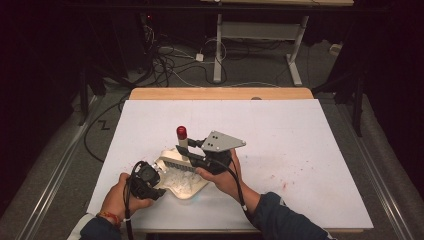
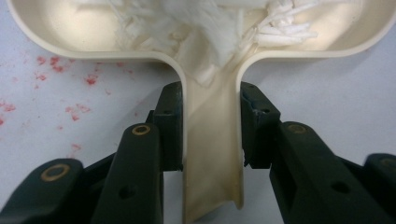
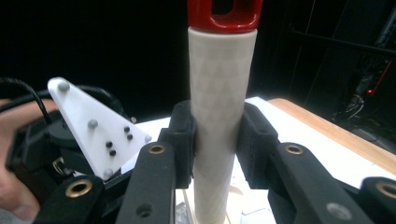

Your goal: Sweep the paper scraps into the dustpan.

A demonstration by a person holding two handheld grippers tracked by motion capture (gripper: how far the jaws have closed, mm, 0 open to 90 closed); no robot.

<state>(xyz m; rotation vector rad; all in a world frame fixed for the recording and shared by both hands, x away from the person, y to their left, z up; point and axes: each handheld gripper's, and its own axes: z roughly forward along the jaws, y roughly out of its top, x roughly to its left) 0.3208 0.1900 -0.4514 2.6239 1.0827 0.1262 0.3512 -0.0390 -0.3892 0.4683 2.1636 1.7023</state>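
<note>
White paper covers the table (image 1: pixel 300 150); near its front edge lies a cream dustpan (image 1: pixel 186 186) holding white shreds. Left gripper (image 2: pixel 212 133) pinches its handle. Right gripper (image 3: pixel 215 140) clamps the upright brush handle (image 3: pixel 219 116) directly behind the pan's mouth.

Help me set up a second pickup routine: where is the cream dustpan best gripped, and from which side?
Grip the dustpan by its narrow handle, coming in level from the handle's end. The straight, parallel handle walls fit between the jaws, as the left gripper shows, while the wide pan holds white shreds.
</note>
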